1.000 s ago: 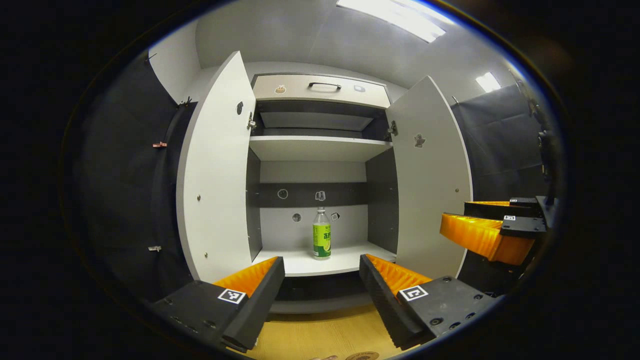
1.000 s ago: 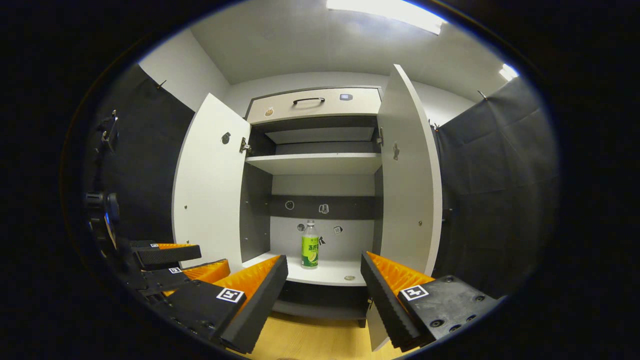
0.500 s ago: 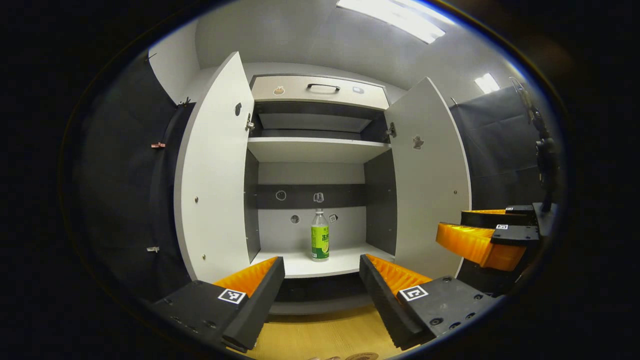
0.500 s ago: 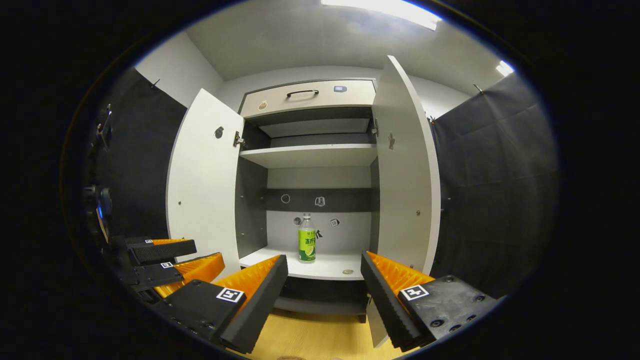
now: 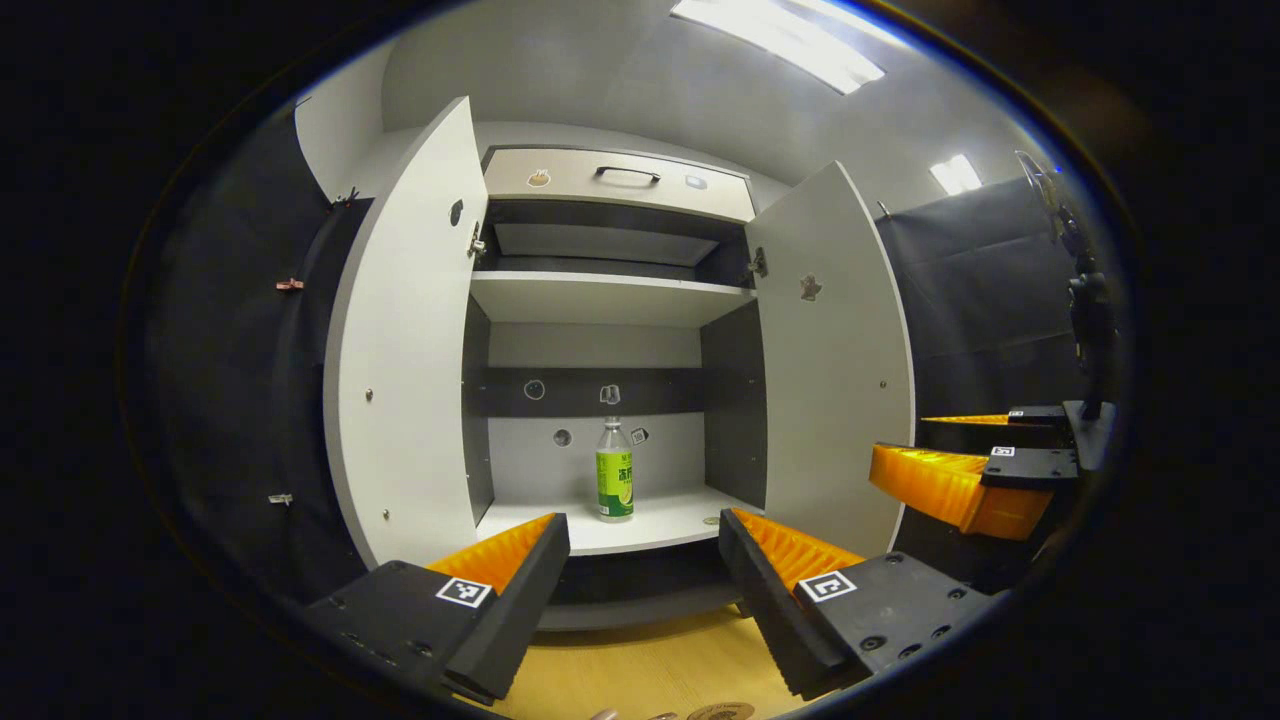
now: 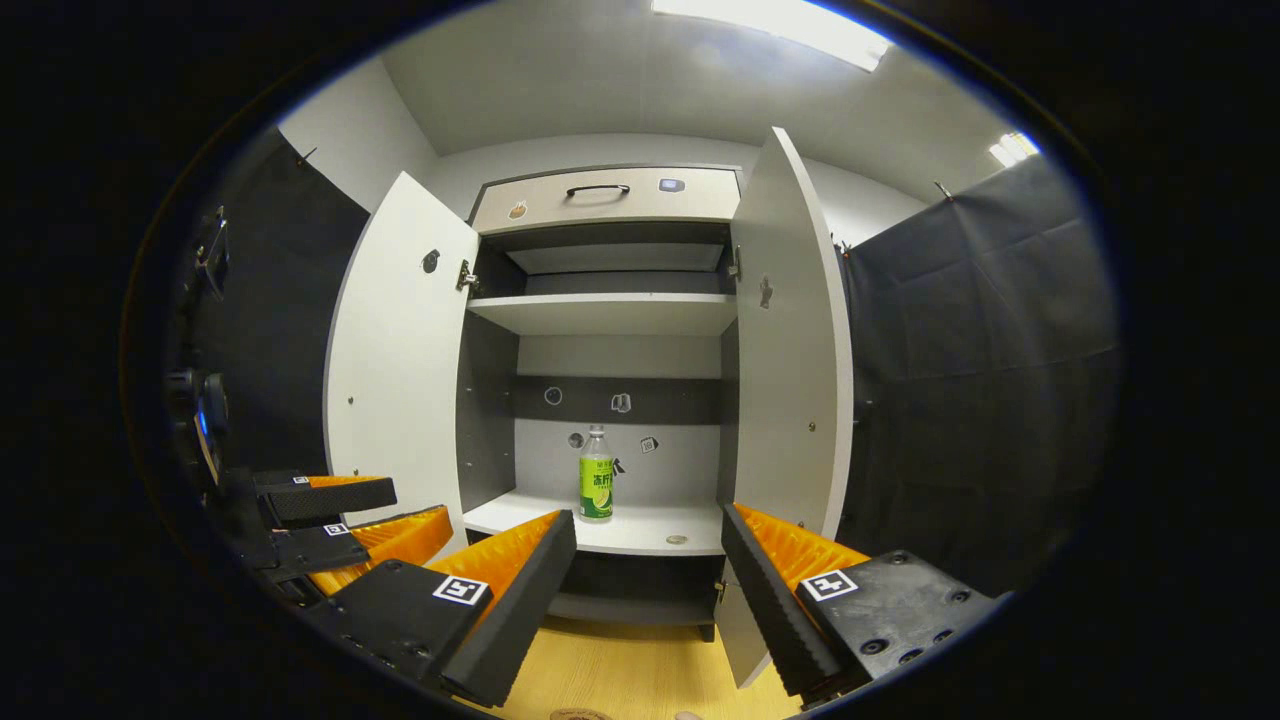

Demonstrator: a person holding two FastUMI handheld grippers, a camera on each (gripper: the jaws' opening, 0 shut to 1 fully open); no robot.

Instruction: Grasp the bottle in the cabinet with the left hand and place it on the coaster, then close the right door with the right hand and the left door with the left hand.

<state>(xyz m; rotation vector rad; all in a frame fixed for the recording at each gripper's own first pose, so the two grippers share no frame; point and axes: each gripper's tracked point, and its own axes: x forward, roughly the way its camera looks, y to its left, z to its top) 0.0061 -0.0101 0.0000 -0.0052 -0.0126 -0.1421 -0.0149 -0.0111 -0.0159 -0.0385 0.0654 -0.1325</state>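
Left gripper view, coaster (image 5: 722, 711) at bottom edge, bottle (image 5: 614, 484) upright (cabinet shelf), both grippers wide apart, empty

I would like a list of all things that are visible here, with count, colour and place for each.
Cabinet: one, white shelves with dark grey inner walls, facing both claws.
Doors: two, white, both open; left door, right door.
Drawer: one, pale with a dark handle, top of the cabinet, shut.
Bottle: one, clear with a green label, upright on the lower shelf, untouched.
Small round thing: one, colour unclear, on the lower shelf to the right of the bottle.
Coaster: one, brown, on the wooden surface at the bottom edge of the left gripper view, partly cut off.
Left claw: one, open, in front of the cabinet.
Right claw: one, open, in front of the cabinet.
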